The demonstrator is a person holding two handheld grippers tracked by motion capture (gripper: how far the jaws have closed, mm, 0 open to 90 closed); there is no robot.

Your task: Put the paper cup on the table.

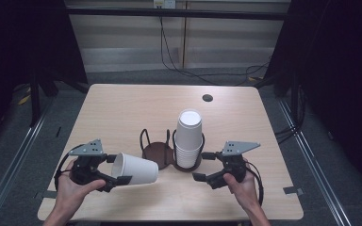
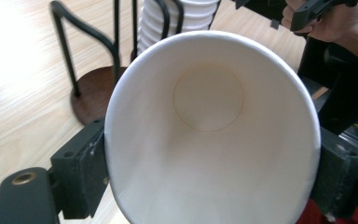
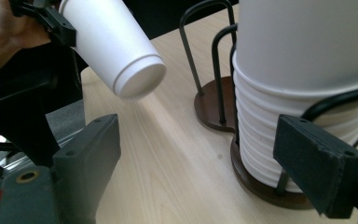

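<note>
A white paper cup (image 1: 134,169) lies level in my left gripper (image 1: 117,168), mouth toward the gripper and base toward the wire holder. In the left gripper view the two jaws press the cup (image 2: 209,93) at its rim from both sides. A tall stack of white cups (image 1: 188,136) stands in the right ring of a dark cup holder, whose left base (image 1: 158,151) is bare. My right gripper (image 1: 200,165) is open just right of the stack. In the right gripper view, the stack (image 3: 284,93) rises past the right jaw, and the held cup (image 3: 116,46) hangs at upper left.
The wooden table (image 1: 122,108) has a round dark hole (image 1: 207,98) near its far edge. Black cables (image 1: 179,66) trail on the floor behind the table. Dark frames stand at both sides.
</note>
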